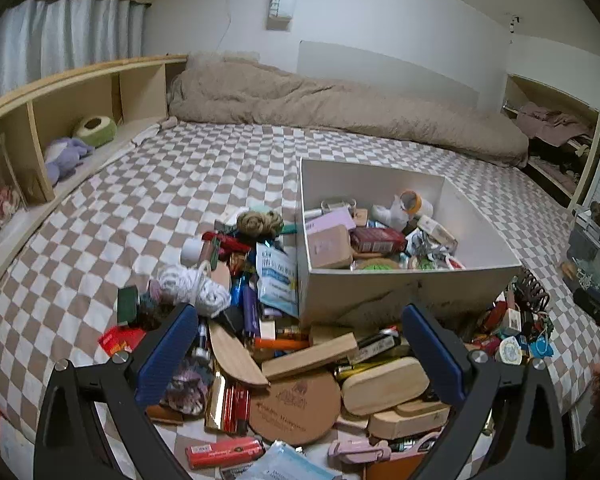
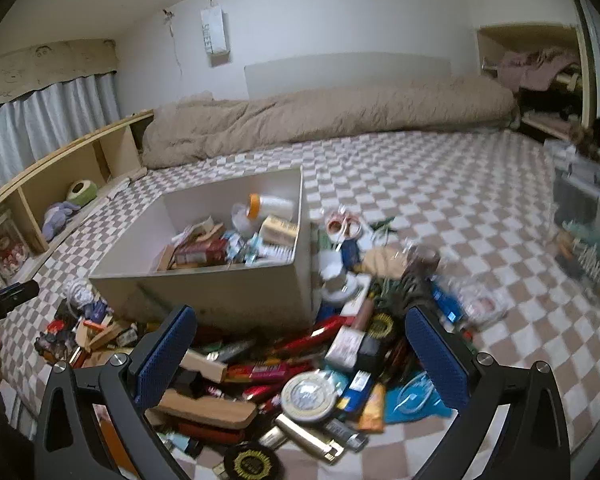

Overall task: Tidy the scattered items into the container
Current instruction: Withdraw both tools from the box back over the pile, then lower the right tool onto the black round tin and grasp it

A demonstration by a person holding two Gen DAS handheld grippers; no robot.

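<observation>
Step in hand, as judged: picking the next loose item from the heap and carrying it into the box.

- Box (image 1: 400,292): white, open-topped, on the bed, already part-filled. The heap lies against its near wall and both sides.
- Left gripper (image 1: 300,356): jaws wide apart, holding nothing, poised above the wooden block (image 1: 310,356) and oval wooden case (image 1: 384,386). Best to take one item lying on top and clamp across its narrow side, so nothing beneath is dragged.
- Right gripper (image 2: 302,354): jaws wide apart, empty, above the round tin (image 2: 308,394) and red wrappers (image 2: 260,370). The tin looks too flat for an easy pinch.
- Bed sheet (image 1: 160,184): brown-and-white checks, soft, so items may sink or tip.
- Room: beige duvet (image 1: 340,104) rolled along the wall; wooden shelf (image 1: 72,96); curtain (image 1: 60,32).
</observation>
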